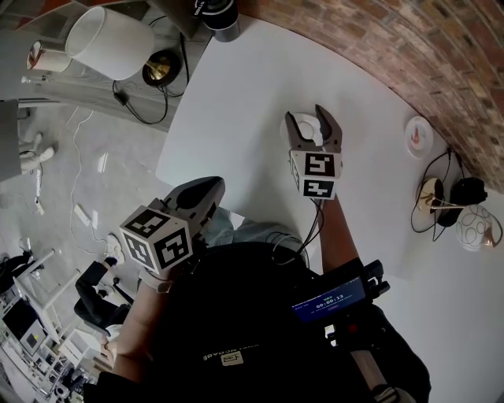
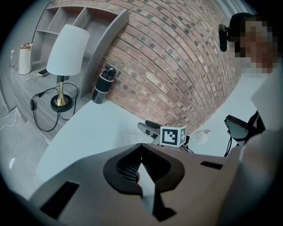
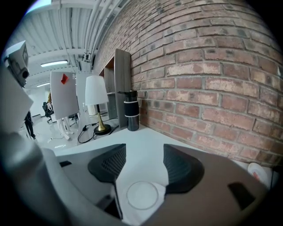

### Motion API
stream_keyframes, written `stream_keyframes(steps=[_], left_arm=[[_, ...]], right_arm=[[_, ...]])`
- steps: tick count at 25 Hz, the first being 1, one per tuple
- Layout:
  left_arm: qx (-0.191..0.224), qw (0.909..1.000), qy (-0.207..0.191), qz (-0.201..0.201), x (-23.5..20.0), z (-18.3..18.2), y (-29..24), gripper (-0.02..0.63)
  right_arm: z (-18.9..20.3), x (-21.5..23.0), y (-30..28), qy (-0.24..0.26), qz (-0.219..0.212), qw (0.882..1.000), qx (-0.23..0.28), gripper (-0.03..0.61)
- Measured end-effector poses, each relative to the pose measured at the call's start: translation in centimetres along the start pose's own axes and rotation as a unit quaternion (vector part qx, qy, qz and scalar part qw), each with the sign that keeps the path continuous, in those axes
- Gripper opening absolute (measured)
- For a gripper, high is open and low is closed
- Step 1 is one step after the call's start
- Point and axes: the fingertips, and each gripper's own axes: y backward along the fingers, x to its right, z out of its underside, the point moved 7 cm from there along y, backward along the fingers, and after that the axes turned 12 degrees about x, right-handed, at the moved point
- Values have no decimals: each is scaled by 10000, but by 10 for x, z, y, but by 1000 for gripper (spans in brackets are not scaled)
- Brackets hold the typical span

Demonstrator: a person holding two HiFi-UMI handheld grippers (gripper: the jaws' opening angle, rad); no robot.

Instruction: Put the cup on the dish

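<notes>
A person stands at a white worktop (image 1: 252,86) that runs along a brick wall (image 1: 409,47), with a gripper in each hand. The right gripper (image 1: 305,118) reaches out over the middle of the worktop with its fingers wide apart. The cup (image 1: 309,134) stands upright on the worktop between them. In the right gripper view the cup's round rim (image 3: 142,194) sits low in the gap with bare white surface beside it, and I cannot tell whether either finger touches it.

The dish (image 1: 417,135), small and white with a red mark, lies to the right of the cup, close to the wall. The stretch of worktop between them is bare. The right gripper view shows the dish at its far right edge (image 3: 258,173).

The left gripper (image 1: 206,189) hangs near the worktop's front left edge, close to the person's body. Its fingers (image 2: 121,165) are closed together on nothing.

A dark flask (image 1: 223,22) stands at the far corner by the wall. A lamp (image 1: 110,41) stands beyond that edge, off the worktop. Cables (image 1: 441,201) lie past the dish, further right.
</notes>
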Motion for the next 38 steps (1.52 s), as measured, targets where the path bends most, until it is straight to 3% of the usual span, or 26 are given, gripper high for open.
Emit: stream_keyframes(steps=[27, 38], left_arm=[[-146, 9931, -426, 1083, 22, -15, -4, 5], [-352, 9855, -643, 1529, 23, -10, 6, 5]], right_arm=[[-100, -11, 99, -615, 437, 9943, 756, 252], [-105, -36, 142, -936, 707, 9884, 970, 252]])
